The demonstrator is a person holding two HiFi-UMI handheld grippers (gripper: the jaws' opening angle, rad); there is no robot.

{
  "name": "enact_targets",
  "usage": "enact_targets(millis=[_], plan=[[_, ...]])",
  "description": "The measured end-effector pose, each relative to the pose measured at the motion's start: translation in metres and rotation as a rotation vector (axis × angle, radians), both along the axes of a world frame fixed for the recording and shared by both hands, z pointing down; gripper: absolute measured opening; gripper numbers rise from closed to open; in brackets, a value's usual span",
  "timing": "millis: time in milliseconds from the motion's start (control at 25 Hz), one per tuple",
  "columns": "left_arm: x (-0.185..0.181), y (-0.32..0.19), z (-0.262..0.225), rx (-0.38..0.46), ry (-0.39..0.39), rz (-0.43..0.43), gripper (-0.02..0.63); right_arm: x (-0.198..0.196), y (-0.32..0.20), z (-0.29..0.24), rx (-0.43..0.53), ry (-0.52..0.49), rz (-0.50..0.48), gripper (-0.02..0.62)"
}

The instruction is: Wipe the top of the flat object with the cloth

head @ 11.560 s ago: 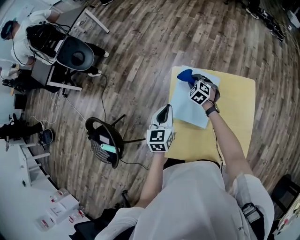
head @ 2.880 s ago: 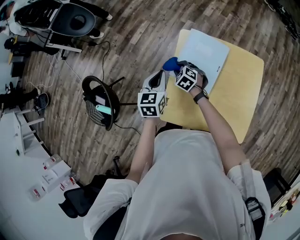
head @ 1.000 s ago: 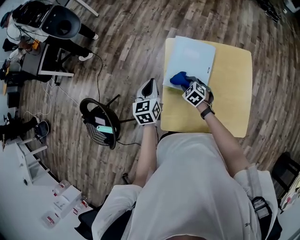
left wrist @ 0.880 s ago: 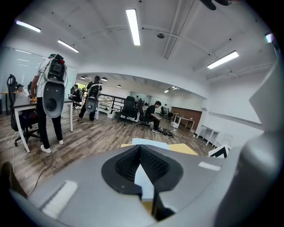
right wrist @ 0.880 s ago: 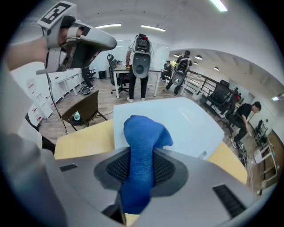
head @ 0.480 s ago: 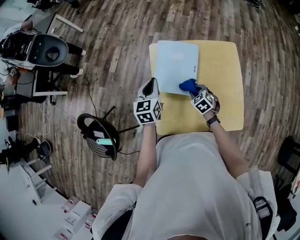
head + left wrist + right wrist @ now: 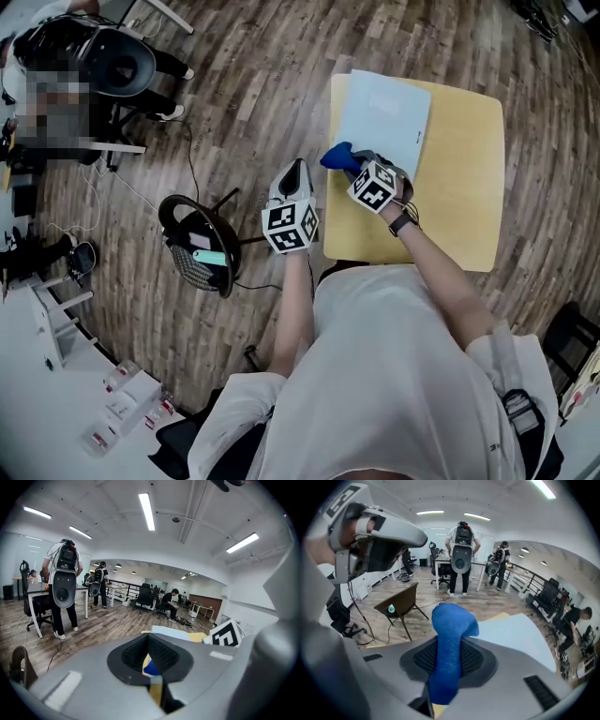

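A pale blue flat sheet [image 7: 384, 111] lies on the far left part of a yellow table [image 7: 459, 202]. My right gripper [image 7: 352, 165] is shut on a blue cloth [image 7: 337, 156], which sits at the sheet's near left corner, by the table's left edge. In the right gripper view the cloth [image 7: 449, 634] stands up between the jaws of the right gripper [image 7: 449, 663], with the sheet [image 7: 513, 632] beyond it. My left gripper [image 7: 293, 178] is shut and holds nothing; it hangs over the floor just left of the table. Its own view shows the left gripper [image 7: 150, 654] closed, with the sheet [image 7: 171, 633] ahead.
A black chair [image 7: 202, 246] with a small teal thing on it stands on the wood floor to the left. People and desks [image 7: 94, 70] are at the far left. A white shelf unit [image 7: 56, 356] lines the near left.
My right gripper has carried the cloth leftward along the sheet's near edge, from its near right corner to its near left corner. The left gripper has stayed beside the table.
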State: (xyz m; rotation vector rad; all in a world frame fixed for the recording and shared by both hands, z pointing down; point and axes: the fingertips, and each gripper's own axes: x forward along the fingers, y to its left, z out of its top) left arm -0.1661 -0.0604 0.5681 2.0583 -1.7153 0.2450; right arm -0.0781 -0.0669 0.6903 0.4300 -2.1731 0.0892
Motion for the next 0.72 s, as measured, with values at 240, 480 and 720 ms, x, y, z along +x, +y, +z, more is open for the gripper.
enact_targets(millis=[240, 480, 720], plan=[[-0.025, 0.013, 0.002, -0.003, -0.015, -0.048, 0.005, -0.05, -0.004, 0.029, -0.013, 0.058, -0.152, 0.1], [-0.024, 0.0, 0.005, -0.004, -0.016, -0.022, 0.005, 0.011, 0.006, 0.033, -0.021, 0.055, -0.05, 0.1], [0.023, -0.025, 0.001, 0.015, -0.011, 0.099, 0.005, 0.113, 0.031, 0.034, -0.044, 0.075, 0.138, 0.1]])
